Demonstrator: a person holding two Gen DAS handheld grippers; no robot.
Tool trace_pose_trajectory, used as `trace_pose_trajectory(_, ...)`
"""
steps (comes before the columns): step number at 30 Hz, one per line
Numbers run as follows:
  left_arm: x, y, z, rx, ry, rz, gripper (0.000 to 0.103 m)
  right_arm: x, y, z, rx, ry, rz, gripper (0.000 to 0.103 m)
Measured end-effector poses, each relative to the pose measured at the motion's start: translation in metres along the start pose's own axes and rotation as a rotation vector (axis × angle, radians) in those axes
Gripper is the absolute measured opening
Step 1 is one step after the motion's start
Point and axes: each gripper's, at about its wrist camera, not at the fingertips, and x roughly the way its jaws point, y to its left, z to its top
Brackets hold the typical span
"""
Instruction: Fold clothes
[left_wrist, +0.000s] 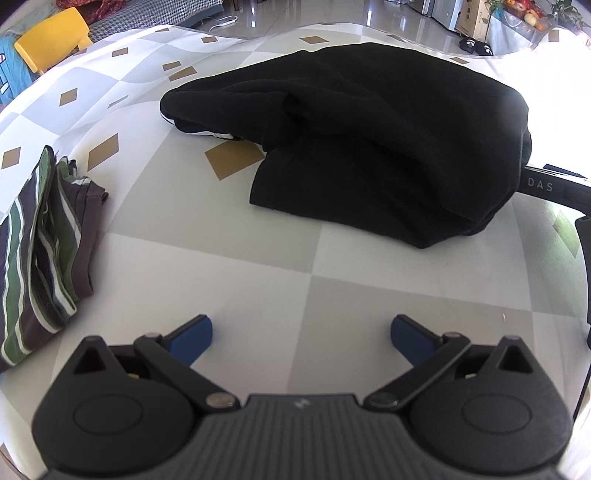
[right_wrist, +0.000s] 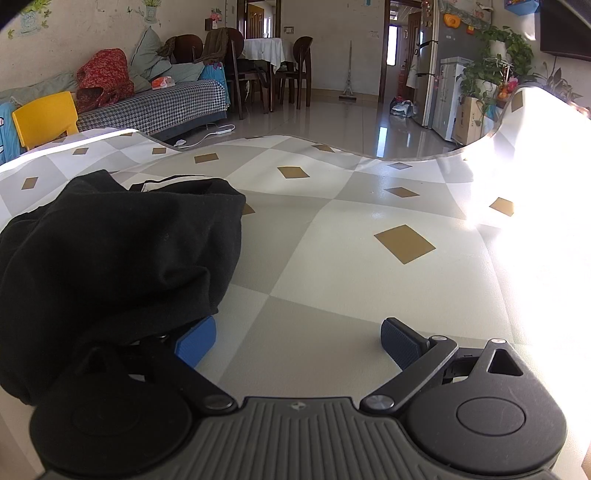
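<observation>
Where black garment ends — "DAS"

Checkered tbl, black garment, striped garment

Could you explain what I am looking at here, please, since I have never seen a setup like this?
There is no robot: a person holds a two-finger gripper in each hand, and each one carries a wide-angle camera looking forward along its fingers. So each picture shows its own gripper at the bottom.

The left view shows the left gripper, open and empty, above a table with a checked cover. A black garment lies bunched ahead, and a striped garment lies at the left.

The right view shows the right gripper, also open. The same black garment drapes over its left finger but is not clamped. A living room shows behind.
</observation>
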Motion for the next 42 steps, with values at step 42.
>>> trace_pose_trajectory(42, 0.004, -0.004, 0.004, -0.022, 0.016, 0.012, 0.103, -0.041, 0.025, -0.002, 0.051, 0.389, -0.03, 0.096)
